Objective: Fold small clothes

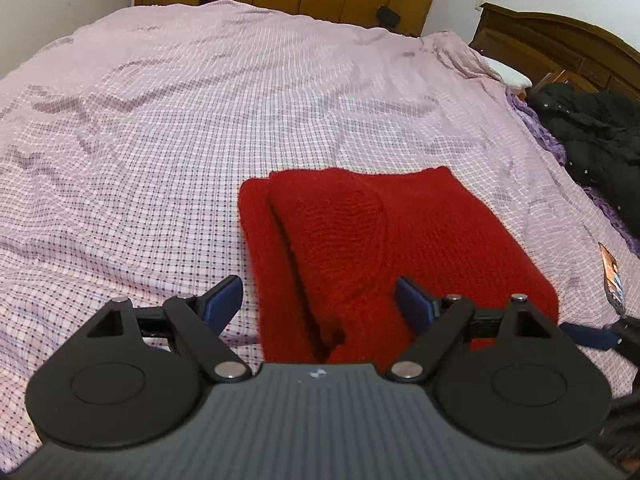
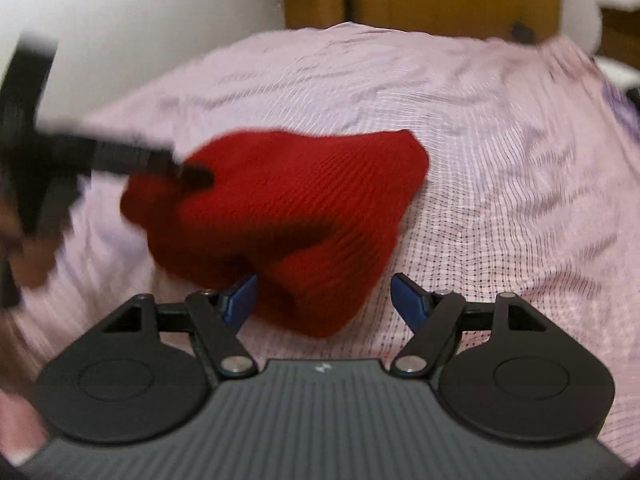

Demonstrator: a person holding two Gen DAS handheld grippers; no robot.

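Bed (image 1: pixel 200 120) fills both views, spread with a pink-and-white checked sheet (image 1: pixel 140 184) that gives a broad, soft surface for folding; a dark wooden headboard (image 1: pixel 560 40) and a heap of black clothing (image 1: pixel 600 140) sit at its far right corner, well apart from the work. Toward the near edge of the bed lies the red knitted sweater (image 1: pixel 360 248), already doubled into a thick, roughly rectangular bundle with a rounded flap on top and a long crease down its left side; its ribbed knit looks bulky and springy, so the layers probably want to lift apart. The left gripper (image 1: pixel 319 300) hovers over the bundle's near end with its jaws released wide, the blue pads clear of the wool, likely poised to steady or take that edge. The right gripper (image 2: pixel 323 300), seen through motion blur, has its jaws apart too and grasps nothing; a corner of the sweater (image 2: pixel 288 216) lies between them but seems unpinched.
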